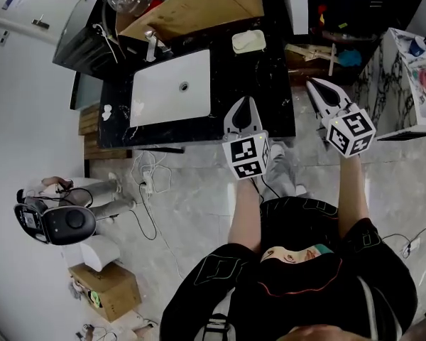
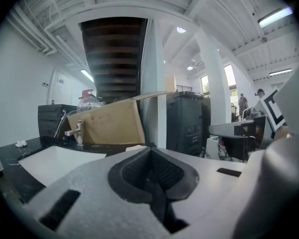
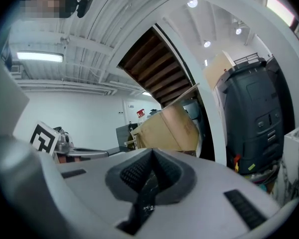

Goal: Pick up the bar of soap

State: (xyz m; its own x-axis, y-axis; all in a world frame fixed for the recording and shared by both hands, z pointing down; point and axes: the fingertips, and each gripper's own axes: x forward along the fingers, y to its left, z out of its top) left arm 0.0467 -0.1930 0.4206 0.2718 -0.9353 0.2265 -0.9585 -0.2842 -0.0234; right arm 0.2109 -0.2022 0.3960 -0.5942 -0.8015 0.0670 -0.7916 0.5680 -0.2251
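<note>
The cream bar of soap (image 1: 248,41) lies on the black counter (image 1: 270,91), at its far right, beyond the white sink (image 1: 172,87). My left gripper (image 1: 243,101) hovers over the counter's near edge, shut and empty, its tips pointing toward the soap. Off the counter's right end, my right gripper (image 1: 314,84) is also shut with nothing in it. In the left gripper view the jaws (image 2: 150,151) meet at the tip, and a pale sliver, probably the soap (image 2: 135,147), shows just behind them. The right gripper view shows its jaws (image 3: 152,153) closed too.
A faucet (image 1: 150,48) and a large cardboard box (image 1: 192,9) stand behind the sink. A marble-patterned shelf (image 1: 405,84) is at the right. Cables (image 1: 145,183) and a small box (image 1: 106,286) lie on the floor at the left.
</note>
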